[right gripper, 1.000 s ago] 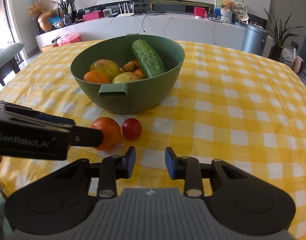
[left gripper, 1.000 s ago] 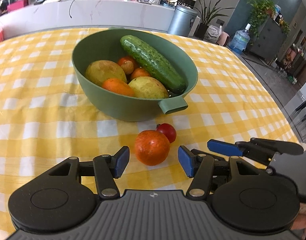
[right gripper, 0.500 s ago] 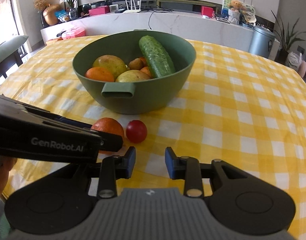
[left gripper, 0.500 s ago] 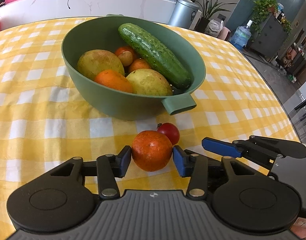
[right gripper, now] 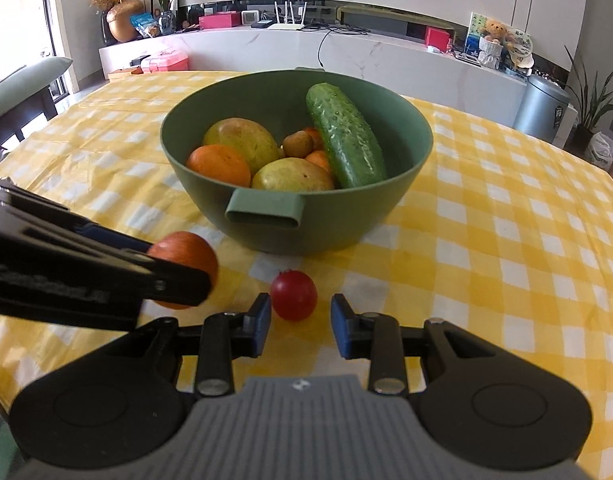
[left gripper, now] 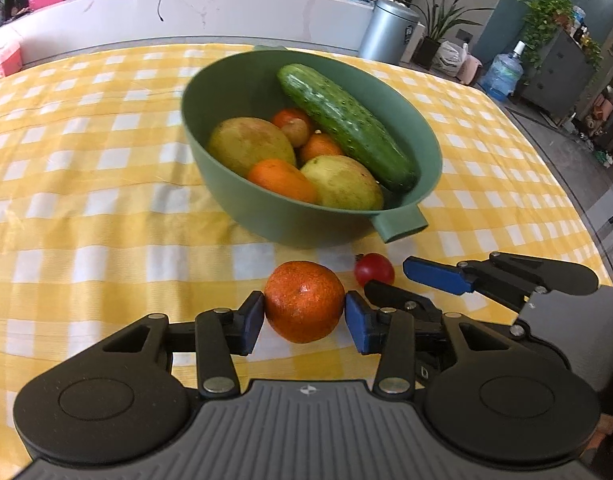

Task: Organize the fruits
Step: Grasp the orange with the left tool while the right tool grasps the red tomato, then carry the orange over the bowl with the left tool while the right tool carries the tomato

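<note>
Orange (left gripper: 304,301) sits between left gripper (left gripper: 304,318) jaws (pads touching).

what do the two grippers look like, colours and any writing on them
Both grippers, left gripper and right gripper, are matte black, with a ribbed grey centre plate bearing a small round emblem, silver pivot pins, two round discs at the base and blue finger pads. The left's side carries white lettering, blurred here.
</note>
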The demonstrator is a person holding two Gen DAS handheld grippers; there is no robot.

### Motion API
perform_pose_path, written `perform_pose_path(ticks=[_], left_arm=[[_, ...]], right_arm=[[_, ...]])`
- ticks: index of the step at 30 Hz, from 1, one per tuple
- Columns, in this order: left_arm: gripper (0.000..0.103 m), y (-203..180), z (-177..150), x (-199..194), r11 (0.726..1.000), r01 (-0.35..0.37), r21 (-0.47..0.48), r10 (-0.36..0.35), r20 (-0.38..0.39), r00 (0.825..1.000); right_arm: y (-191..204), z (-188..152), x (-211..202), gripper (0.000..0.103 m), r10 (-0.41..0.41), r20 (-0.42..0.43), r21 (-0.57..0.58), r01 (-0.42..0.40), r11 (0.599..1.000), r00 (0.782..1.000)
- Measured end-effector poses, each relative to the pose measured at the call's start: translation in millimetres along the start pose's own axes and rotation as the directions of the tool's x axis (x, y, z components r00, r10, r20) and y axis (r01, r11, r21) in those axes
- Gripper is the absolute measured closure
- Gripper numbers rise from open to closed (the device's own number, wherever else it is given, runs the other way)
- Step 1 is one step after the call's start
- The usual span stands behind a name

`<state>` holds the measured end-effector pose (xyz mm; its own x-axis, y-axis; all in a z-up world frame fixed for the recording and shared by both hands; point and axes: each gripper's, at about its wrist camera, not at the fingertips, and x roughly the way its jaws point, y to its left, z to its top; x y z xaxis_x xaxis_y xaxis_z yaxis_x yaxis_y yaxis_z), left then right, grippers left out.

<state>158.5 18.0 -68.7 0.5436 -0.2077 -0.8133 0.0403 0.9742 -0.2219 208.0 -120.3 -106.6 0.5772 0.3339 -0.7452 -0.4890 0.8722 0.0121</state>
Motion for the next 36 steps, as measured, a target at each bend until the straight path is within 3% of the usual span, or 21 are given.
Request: perform_pose_path(ticks=[17, 36], left_arm=[[0.054, 4.8, 2.0, -20.4, 1.000, -0.011, -0.009, 0.011, 0.029, 1.000], [0.054, -7.2, 8.2, -64.0, 1.000, -0.006, 0.010, 0.005, 0.124, 0.992]], right_arm=[[3.7, 5.6, 8.7, 0.080, 0.008, -0.023, 0.006, -0.008, 1.000, 1.000], [2.4, 13.0, -72.0, 0.081, -0.021, 0.079, 0.032, 0.018, 0.999, 0.997]])
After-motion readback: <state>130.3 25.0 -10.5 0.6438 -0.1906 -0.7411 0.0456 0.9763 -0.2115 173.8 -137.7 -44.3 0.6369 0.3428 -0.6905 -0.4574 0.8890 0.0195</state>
